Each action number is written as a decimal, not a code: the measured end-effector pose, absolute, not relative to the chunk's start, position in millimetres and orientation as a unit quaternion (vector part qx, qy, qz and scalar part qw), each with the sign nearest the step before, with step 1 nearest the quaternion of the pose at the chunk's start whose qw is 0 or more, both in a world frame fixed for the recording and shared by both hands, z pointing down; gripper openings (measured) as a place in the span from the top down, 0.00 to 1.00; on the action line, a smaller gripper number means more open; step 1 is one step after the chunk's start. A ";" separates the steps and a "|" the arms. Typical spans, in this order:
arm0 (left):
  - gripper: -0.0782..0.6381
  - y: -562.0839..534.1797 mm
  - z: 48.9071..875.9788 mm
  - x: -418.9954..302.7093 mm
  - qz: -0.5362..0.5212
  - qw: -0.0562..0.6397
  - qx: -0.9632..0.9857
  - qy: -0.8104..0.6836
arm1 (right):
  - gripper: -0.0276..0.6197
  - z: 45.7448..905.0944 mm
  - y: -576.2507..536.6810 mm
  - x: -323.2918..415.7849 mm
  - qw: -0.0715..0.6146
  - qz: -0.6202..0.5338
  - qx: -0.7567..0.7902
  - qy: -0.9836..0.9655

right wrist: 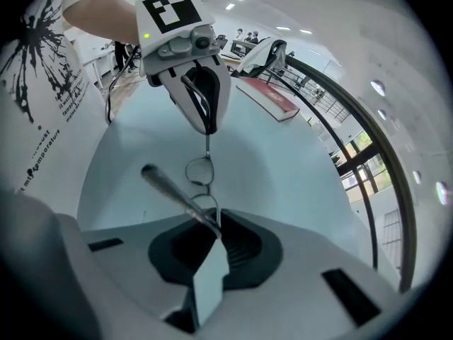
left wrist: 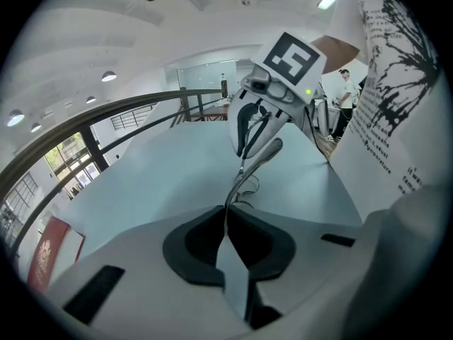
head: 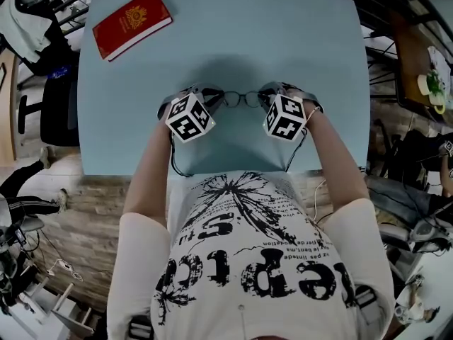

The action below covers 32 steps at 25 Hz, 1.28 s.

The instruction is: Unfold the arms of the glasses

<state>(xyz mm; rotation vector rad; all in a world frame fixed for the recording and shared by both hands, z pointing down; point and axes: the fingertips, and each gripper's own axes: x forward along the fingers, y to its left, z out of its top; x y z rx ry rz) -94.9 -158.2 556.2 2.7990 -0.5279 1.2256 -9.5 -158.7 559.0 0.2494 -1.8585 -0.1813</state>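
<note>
Thin dark-rimmed glasses (head: 243, 99) hang between my two grippers over the light blue table (head: 233, 27). My left gripper (head: 214, 96) is shut on the frame's left end; in the left gripper view the wire rim (left wrist: 241, 183) runs out of the shut jaws (left wrist: 225, 218). My right gripper (head: 268, 95) is shut on the frame's right end. In the right gripper view the lenses (right wrist: 200, 170) lie just past its jaws (right wrist: 216, 225), and one arm (right wrist: 170, 186) sticks out to the left, swung away from the lenses. Each gripper faces the other, the left one (right wrist: 207, 127) and the right one (left wrist: 245, 146).
A red book (head: 132, 23) lies at the table's far left corner, well away from the grippers. The person's torso in a printed white shirt (head: 248, 261) stands at the near edge. Chairs and clutter surround the table.
</note>
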 end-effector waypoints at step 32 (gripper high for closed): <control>0.72 -134.9 537.4 -106.6 0.338 0.044 0.892 -0.298 | 0.76 526.0 -144.3 22.8 0.460 0.007 0.281 -0.842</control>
